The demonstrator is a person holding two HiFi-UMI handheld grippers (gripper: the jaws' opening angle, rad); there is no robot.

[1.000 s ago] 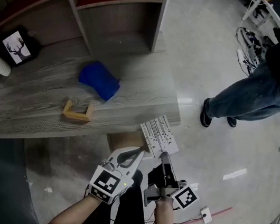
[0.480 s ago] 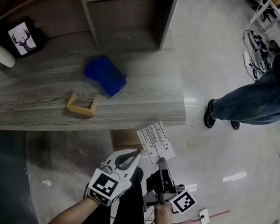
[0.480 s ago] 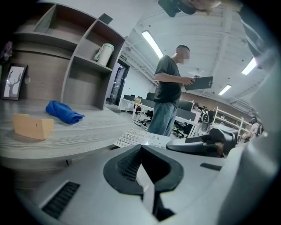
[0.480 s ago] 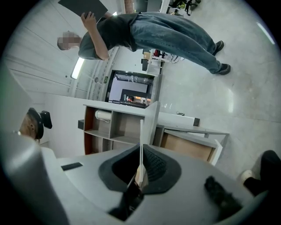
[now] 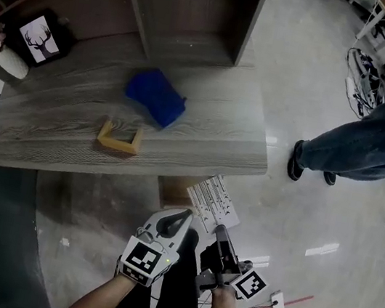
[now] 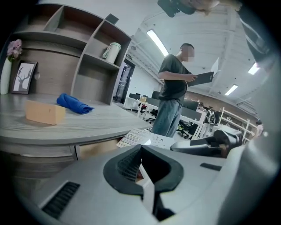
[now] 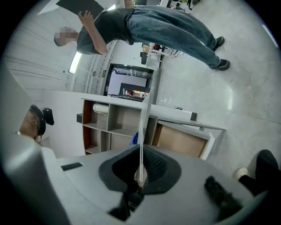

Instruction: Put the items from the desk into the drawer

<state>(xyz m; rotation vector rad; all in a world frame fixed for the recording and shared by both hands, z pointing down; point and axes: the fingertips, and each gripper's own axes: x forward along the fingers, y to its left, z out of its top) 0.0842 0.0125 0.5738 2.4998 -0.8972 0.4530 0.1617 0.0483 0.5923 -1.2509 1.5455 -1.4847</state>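
My right gripper point(image 5: 220, 229) is clamped, jaws almost together, on one edge of the white printed paper sheet point(image 5: 214, 197). The sheet is held off the floor just beside the light-wood drawer point(image 5: 173, 191) under the front edge of the grey wood-grain desk point(image 5: 47, 139), and its rows of black print are too small to read. My left gripper point(image 5: 186, 216) has its jaws together with nothing between them, just beside the right one, its cube showing a black-and-white square marker, while the crumpled blue cloth point(image 5: 156, 97) and the small open wooden box point(image 5: 120, 136) lie near each other on the desk and a black-framed deer picture point(image 5: 39, 38) stands at its far left corner, none with legible writing.
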